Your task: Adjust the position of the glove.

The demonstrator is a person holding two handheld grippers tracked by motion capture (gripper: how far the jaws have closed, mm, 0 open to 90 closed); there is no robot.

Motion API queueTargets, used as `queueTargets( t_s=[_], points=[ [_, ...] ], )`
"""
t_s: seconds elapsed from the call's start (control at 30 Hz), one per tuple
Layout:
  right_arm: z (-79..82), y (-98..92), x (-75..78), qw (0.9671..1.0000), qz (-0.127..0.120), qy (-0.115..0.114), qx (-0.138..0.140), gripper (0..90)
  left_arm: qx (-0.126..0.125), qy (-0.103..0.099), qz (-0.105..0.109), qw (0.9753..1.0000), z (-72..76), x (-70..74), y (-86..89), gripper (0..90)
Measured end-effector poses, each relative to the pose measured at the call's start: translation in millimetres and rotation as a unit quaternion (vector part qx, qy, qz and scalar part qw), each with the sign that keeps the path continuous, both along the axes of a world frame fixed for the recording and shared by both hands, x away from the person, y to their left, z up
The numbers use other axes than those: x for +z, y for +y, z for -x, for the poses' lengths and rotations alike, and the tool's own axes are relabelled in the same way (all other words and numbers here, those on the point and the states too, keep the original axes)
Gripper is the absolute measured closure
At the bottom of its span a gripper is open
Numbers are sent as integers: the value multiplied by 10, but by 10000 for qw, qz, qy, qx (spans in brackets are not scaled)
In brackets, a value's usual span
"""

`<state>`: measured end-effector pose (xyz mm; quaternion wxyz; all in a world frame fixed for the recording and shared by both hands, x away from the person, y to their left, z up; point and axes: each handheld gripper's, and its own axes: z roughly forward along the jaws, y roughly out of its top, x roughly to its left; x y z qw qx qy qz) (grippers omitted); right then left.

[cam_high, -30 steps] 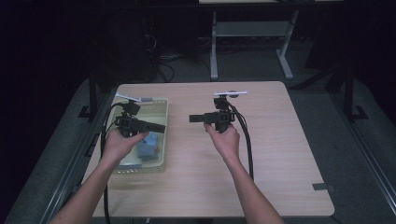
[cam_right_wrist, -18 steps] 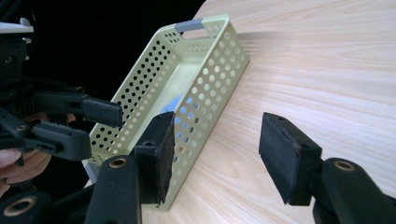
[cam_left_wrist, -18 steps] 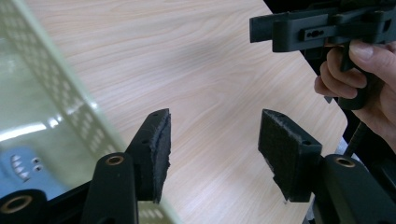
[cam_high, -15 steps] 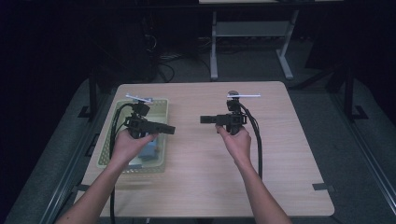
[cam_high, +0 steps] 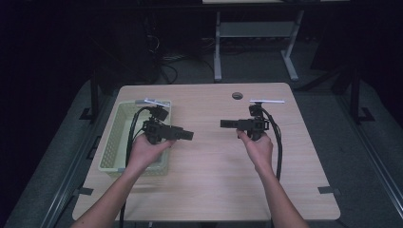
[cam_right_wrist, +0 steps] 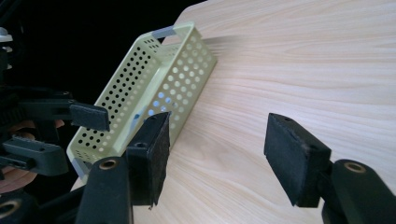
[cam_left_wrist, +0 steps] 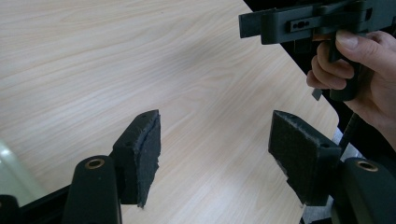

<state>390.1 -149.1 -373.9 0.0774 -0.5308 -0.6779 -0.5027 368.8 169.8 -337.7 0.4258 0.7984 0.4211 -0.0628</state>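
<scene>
A pale green perforated basket [cam_high: 110, 142] [cam_right_wrist: 187, 70] stands on the left part of the wooden table [cam_high: 214, 180]. My left gripper [cam_high: 189, 135] [cam_left_wrist: 215, 135] hovers at the basket's right rim, jaws pointing right over bare wood. It is open with nothing between its pads. My right gripper [cam_high: 223, 123] [cam_right_wrist: 217, 149] is held right of centre, jaws pointing left toward the basket. It is open too and holds nothing. In the left gripper view the right gripper [cam_left_wrist: 252, 25] shows at the top right, in a hand. The left hand hides part of the basket's inside.
A round cable hole [cam_high: 237, 95] sits in the table near its far edge. Tape marks [cam_high: 327, 190] lie at the near corners. A white desk frame [cam_high: 256, 28] stands on the dark floor behind the table. Cables trail from both grippers along the forearms.
Both hands have moved to the right. The left gripper has come from above the basket to its right rim, and the right gripper has shifted toward the table's right side. Both stayed open.
</scene>
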Motion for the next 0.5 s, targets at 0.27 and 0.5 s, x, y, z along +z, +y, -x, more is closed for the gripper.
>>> queueTargets(
  t_s=[0.27, 0.5],
  points=[
    [84, -253, -90, 9998, 24, 40, -180, 397, -117, 24, 28, 9999, 30, -41, -170, 324],
    [159, -429, -140, 9996, 53, 68, -266, 392, -231, 37, 30, 9997, 48, -71, -261, 320]
  ],
)
